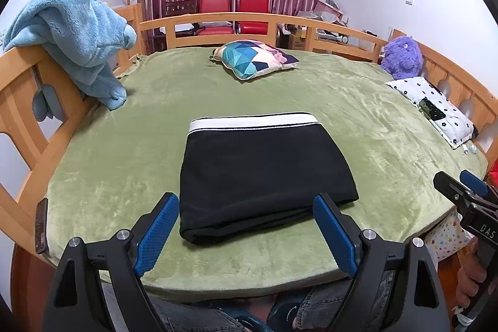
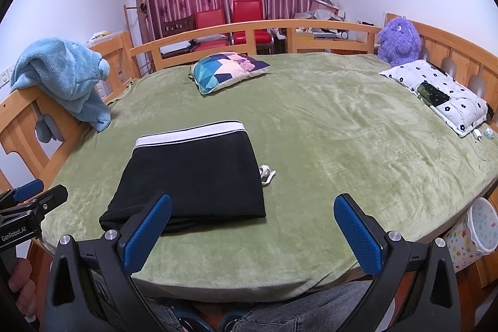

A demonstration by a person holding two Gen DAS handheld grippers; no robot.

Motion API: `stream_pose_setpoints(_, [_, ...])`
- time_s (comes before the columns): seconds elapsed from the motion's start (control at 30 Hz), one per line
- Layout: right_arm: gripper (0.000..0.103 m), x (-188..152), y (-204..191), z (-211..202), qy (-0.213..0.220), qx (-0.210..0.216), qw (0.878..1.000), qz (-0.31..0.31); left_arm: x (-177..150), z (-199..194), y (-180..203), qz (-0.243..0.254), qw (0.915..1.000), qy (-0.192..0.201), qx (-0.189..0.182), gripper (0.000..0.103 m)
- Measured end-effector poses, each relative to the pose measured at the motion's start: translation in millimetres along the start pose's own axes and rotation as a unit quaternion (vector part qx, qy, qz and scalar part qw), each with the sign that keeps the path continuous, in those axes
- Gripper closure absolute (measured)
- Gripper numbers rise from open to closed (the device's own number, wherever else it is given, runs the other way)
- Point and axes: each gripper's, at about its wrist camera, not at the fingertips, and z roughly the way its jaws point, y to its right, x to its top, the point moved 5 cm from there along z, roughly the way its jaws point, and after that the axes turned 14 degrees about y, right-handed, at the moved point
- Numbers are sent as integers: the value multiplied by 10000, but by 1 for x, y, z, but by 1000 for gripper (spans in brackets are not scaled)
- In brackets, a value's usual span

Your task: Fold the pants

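Note:
Black pants (image 1: 264, 176) with a white waistband lie folded into a compact rectangle on the green bed cover (image 1: 373, 120); they also show in the right wrist view (image 2: 193, 179), with a white drawstring (image 2: 267, 175) sticking out at their right side. My left gripper (image 1: 247, 231) is open and empty, held just in front of the pants' near edge. My right gripper (image 2: 253, 234) is open and empty, to the right of the pants near the bed's front edge. Each gripper shows at the edge of the other's view.
A patterned cushion (image 1: 253, 58) lies at the far side of the bed. A blue fleece blanket (image 1: 74, 39) hangs over the left rail. A purple plush toy (image 1: 401, 53) and a flowered pillow (image 1: 435, 105) sit at the right. A phone (image 1: 41, 224) rests on the left rail.

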Motion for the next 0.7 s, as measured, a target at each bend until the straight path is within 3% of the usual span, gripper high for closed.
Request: stream_pose_setpoints(0.7, [1, 1, -4, -6, 6, -45, 10000, 52, -1, 0, 0, -5, 10000, -16, -25, 15])
